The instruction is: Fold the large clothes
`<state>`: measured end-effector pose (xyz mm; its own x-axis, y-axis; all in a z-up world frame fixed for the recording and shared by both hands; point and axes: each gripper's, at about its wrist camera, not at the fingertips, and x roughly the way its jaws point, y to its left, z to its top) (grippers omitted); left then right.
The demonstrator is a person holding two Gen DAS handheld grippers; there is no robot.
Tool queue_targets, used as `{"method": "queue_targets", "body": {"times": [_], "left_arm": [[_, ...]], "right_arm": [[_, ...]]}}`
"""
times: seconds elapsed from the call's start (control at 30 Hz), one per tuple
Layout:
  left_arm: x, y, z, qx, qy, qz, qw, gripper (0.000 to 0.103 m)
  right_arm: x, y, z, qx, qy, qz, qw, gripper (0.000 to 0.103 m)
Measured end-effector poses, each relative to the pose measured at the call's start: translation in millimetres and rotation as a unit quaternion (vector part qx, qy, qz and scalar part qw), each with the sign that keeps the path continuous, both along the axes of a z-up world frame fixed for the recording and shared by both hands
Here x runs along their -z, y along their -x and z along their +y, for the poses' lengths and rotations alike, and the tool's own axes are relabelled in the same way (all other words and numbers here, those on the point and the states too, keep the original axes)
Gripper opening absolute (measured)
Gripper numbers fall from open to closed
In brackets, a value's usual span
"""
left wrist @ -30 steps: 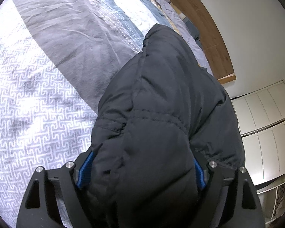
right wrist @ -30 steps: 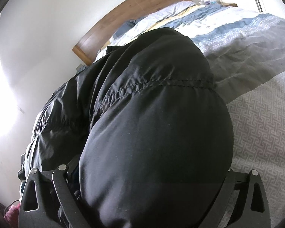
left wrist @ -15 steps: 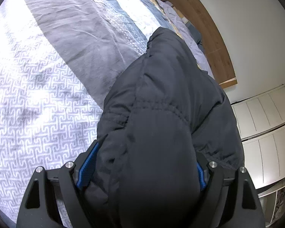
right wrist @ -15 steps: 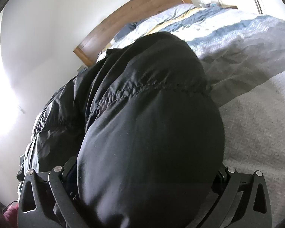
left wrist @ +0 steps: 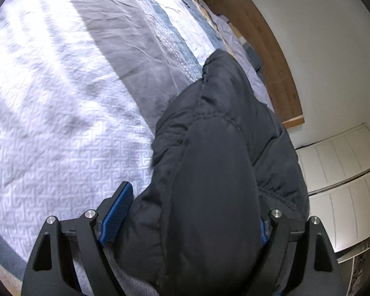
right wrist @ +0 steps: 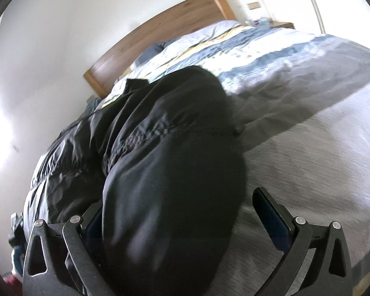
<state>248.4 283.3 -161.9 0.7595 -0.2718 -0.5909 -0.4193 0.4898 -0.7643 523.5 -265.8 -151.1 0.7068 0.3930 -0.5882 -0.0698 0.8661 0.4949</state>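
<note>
Both hand-held grippers have spread their jaws since half a second ago, when each was clamped on the black puffer jacket [left wrist: 209, 162]. Now the left hand-held gripper [left wrist: 187, 219] stands wide, its blue left pad [left wrist: 117, 212] clear of the cloth with bedspread showing beside it, while the right pad is mostly hidden behind the bulging fabric. The right hand-held gripper [right wrist: 182, 219] is wide too: its right finger [right wrist: 271, 214] stands apart from the jacket, with grey cover visible in the gap. The jacket itself lies on the bed [left wrist: 61, 113], bunched in a thick padded roll that runs from the near edge toward the wooden headboard [right wrist: 160, 32], resting over the patterned white and grey cover. Judging from this, a fold has just been laid down and released. The risk is that the puffy filling springs back once nothing presses on it, so the folded layer may lift or slide open. Slick shell fabric on a soft, uneven quilt would help it slip. Cloth also crowds the inner fingers of both tools, so pulling away carelessly could snag a seam and drag the fold out of line. The right wrist view is blurred, which hints at quick motion and makes such a snag likelier.
</note>
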Motion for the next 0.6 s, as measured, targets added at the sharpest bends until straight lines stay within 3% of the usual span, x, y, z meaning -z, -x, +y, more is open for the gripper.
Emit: {"method": "queue_targets", "body": {"times": [0.27,0.6], "left_arm": [[1.9,39.5,-6.4,-0.024,0.004,-0.01,0.9996,0.083],[-9.4,83.2,-22.0,-0.049,-0.047,-0.01,0.9976,0.083]], "right_arm": [[-2.4,22.1,-10.6,0.028,0.011,0.001,1.0,0.103],[-7.4,57.6,-15.6,0.045,0.037,-0.006,0.998,0.103]]}}
